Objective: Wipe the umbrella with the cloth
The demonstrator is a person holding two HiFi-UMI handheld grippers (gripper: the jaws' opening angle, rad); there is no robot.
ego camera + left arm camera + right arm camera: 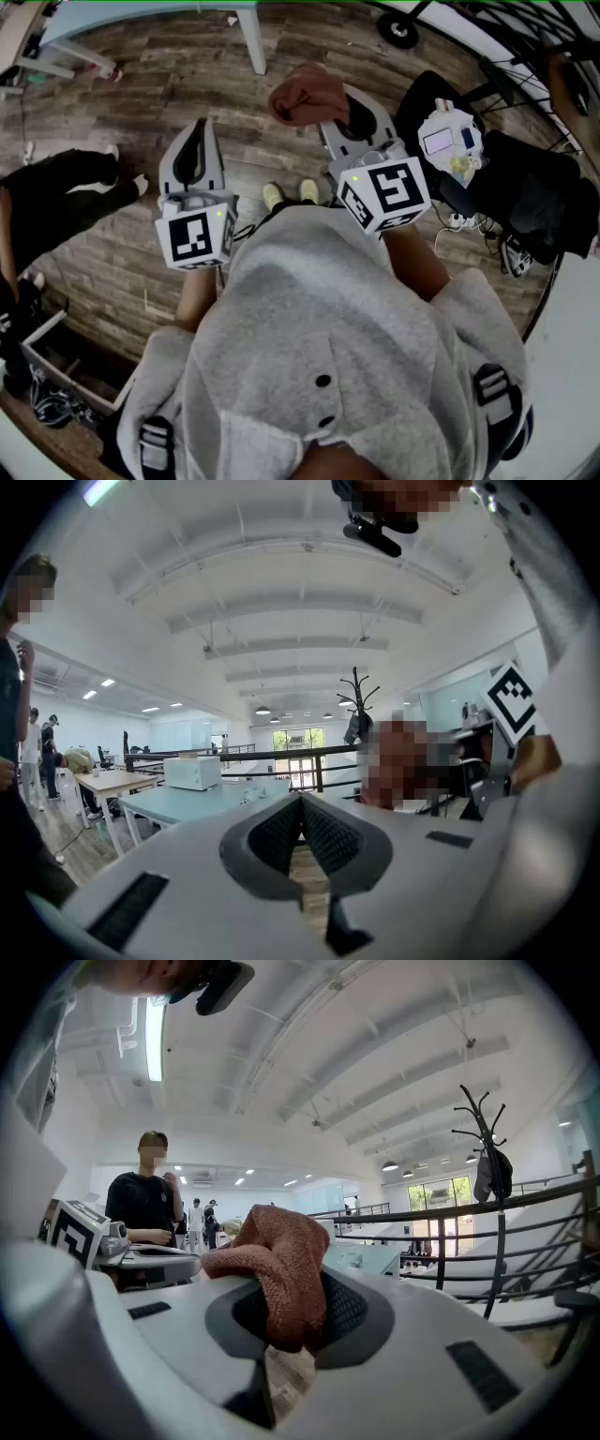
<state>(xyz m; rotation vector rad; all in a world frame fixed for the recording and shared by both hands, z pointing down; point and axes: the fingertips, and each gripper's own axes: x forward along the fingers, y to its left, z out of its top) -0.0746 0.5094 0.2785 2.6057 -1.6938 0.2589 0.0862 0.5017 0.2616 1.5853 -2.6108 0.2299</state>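
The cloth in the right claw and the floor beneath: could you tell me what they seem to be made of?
The cloth looks like soft rust-brown terry or microfibre: nubby matte pile, limp folds. The floor looks like grey-brown wood planks, with grain and seams; possibly laminate.

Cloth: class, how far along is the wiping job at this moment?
Done: the right gripper is shut on the reddish-brown cloth. In hand: both grippers held roughly level over the wooden floor, the left gripper shut and empty. Left: all the wiping; no umbrella shows in any view.
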